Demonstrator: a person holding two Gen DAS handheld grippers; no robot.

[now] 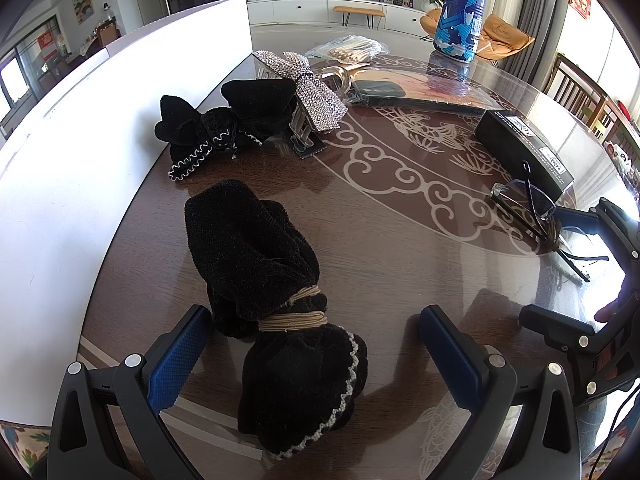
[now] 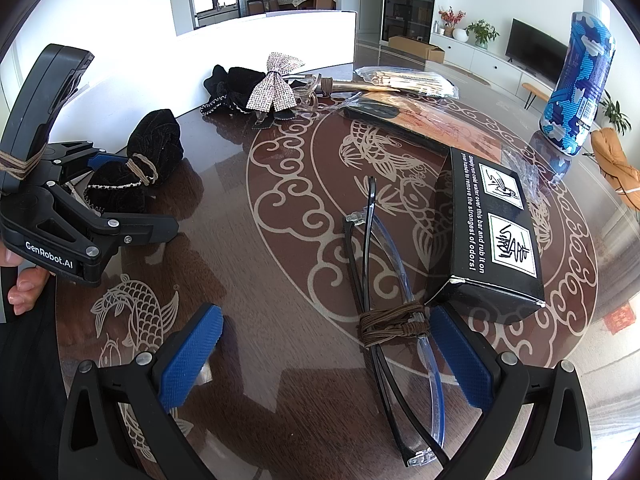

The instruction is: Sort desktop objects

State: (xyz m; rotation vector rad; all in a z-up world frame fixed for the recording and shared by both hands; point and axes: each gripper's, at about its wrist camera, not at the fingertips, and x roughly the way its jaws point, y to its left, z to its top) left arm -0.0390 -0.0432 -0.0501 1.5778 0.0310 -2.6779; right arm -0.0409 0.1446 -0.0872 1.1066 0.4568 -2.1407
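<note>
Left tongs (image 1: 312,356) spread wide, straddling the tied black velvet bow (image 1: 280,300) on the surface (image 1: 400,240) to clamp it, right tongs (image 2: 324,360) likewise released around the cord-bound glasses (image 2: 394,324) beside the black box (image 2: 492,232), nothing gripped.
</note>
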